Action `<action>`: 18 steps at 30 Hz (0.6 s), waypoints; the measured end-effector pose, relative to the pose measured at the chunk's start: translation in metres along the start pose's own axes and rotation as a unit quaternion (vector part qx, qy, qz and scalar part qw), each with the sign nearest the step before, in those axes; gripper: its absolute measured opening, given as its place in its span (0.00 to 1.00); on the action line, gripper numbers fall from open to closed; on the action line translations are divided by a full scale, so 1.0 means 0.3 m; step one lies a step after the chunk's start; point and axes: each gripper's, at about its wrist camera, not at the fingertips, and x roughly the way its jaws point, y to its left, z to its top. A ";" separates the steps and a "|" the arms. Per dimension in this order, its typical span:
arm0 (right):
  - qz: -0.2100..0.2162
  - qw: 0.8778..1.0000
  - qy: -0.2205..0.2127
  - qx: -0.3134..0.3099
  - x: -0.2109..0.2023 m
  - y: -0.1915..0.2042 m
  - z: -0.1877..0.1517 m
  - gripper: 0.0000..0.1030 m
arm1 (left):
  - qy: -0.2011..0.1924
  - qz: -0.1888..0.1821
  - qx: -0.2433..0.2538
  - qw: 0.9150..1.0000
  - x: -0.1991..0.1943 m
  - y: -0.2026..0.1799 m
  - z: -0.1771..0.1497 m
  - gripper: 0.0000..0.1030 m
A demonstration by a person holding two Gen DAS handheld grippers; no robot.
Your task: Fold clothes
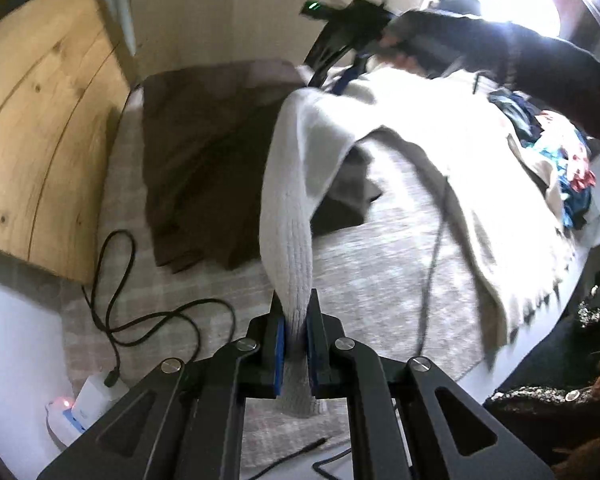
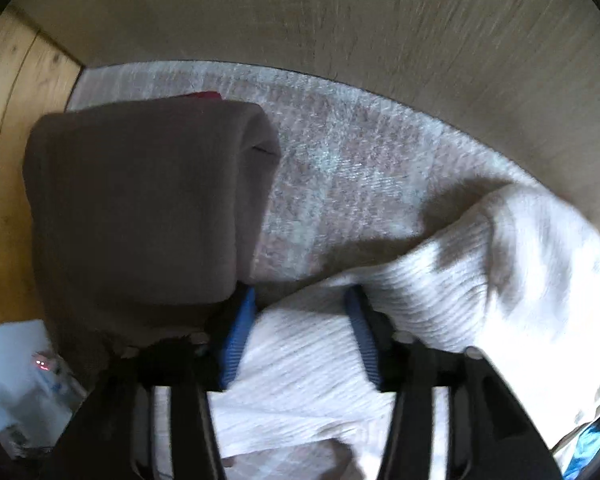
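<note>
The knitted sweater [image 1: 420, 152] is lying across the bed [image 1: 380, 264], its sleeve [image 1: 288, 232] stretching from the body toward the left hand-held gripper [image 1: 296, 340], which is pinching the cuff between its pads. The folded garment [image 1: 204, 168] is lying on the bed to the left of the sweater, near the wooden board [image 1: 40, 128] standing at the bed's left edge. A cable [image 1: 120, 304] is trailing over the bed in front of the folded garment. In the right wrist view, the right hand-held gripper [image 2: 300, 328] is straddling the sweater, the folded garment lying just left of it.
</note>
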 end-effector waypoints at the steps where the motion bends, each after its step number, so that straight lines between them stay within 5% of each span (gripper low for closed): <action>1: -0.003 1.000 -0.005 -0.001 -0.004 -0.008 -0.011 0.14 | -0.002 0.000 0.004 1.000 -0.016 -0.017 -0.003 0.07; 3: 0.008 1.000 -0.017 0.000 -0.027 -0.032 -0.036 0.04 | -0.005 0.003 0.011 1.000 -0.043 -0.051 -0.004 0.07; 18: 0.154 0.983 -0.097 0.000 -0.297 -0.394 -0.269 0.03 | 0.000 0.021 0.054 0.998 -0.058 -0.670 -0.066 0.07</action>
